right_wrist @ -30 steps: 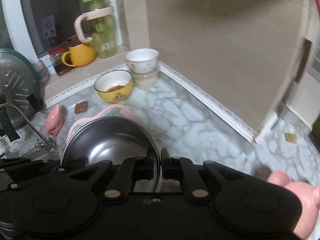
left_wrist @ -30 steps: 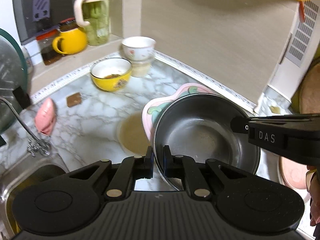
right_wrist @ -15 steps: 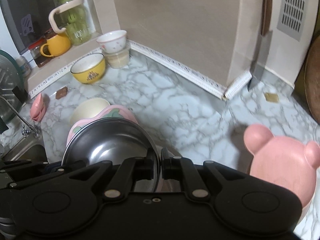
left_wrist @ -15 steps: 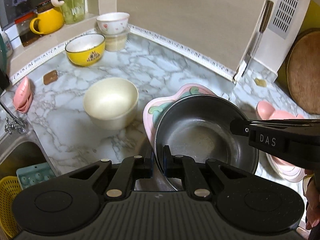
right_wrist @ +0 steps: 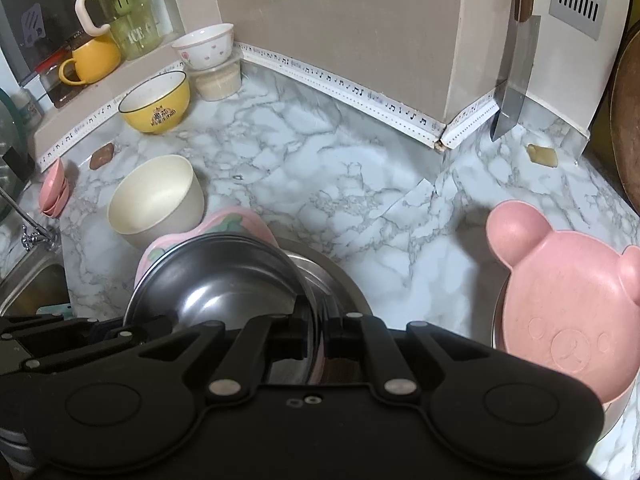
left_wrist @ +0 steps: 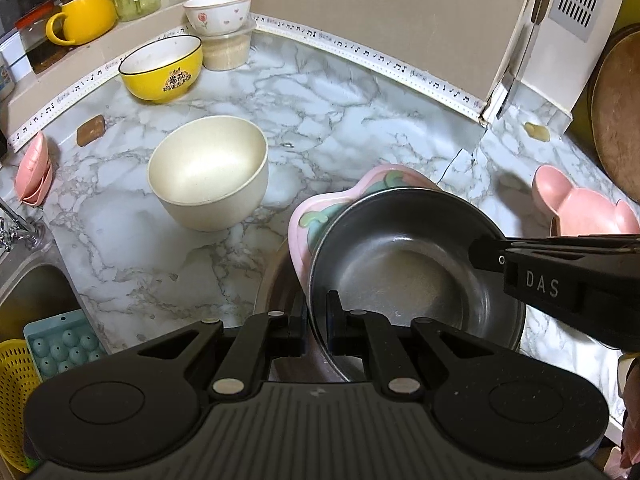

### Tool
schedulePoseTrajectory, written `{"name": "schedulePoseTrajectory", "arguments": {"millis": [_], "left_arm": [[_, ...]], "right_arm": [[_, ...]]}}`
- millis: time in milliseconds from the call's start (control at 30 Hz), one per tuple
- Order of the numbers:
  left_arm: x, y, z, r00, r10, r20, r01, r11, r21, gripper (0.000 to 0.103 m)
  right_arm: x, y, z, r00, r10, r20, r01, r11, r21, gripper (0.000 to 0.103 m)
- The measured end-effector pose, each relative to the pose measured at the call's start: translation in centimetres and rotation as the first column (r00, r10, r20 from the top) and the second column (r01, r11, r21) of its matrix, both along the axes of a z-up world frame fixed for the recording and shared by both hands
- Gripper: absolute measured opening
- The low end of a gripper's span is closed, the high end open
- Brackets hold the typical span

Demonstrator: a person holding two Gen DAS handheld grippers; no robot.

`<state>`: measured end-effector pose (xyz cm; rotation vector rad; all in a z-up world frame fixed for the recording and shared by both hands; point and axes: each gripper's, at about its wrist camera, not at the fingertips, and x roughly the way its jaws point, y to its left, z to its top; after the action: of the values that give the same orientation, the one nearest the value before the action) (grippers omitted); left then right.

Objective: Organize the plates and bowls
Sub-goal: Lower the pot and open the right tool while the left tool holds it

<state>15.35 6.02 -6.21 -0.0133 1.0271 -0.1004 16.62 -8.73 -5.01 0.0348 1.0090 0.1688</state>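
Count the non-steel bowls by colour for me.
Cream bowl: 1
Yellow bowl: 1
White flowered bowl: 1
Total: 3
The small pink stack at the left edge is too unclear to count.

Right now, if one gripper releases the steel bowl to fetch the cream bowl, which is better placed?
Probably the left gripper: the cream bowl sits on its side of the steel bowl. The right gripper pinches the opposite rim, nearer the pink bear plate.
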Motion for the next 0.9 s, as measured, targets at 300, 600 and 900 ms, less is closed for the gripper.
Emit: {"name": "schedulePoseTrajectory", "arguments": {"millis": [300, 600, 900], "left_arm": [[0.5, -0.1, -1.3, 1.000, -0.004, -0.027, 0.004, 1.000, 0.008, 0.008], [1.2, 0.0, -1.5, 1.000, -0.012, -0.006, 0.012, 1.000, 0.020, 0.008], [2.9, 0.9, -2.1, 0.999, 0.002, -0.033, -0.002, 1.000, 0.003, 0.008]], "right_arm": [[0.5, 0.0, -1.2, 0.999, 0.012, -0.031, -0.012, 1.000, -0.005, 0.008], [0.9, 0.2, -1.9, 0.999, 0.012, -0.034, -0.012, 1.000, -0.009, 0.008], [2.5, 0.8, -2.0, 1.000, 0.004, -0.018, -0.004, 1.000, 0.002, 0.008]]}}
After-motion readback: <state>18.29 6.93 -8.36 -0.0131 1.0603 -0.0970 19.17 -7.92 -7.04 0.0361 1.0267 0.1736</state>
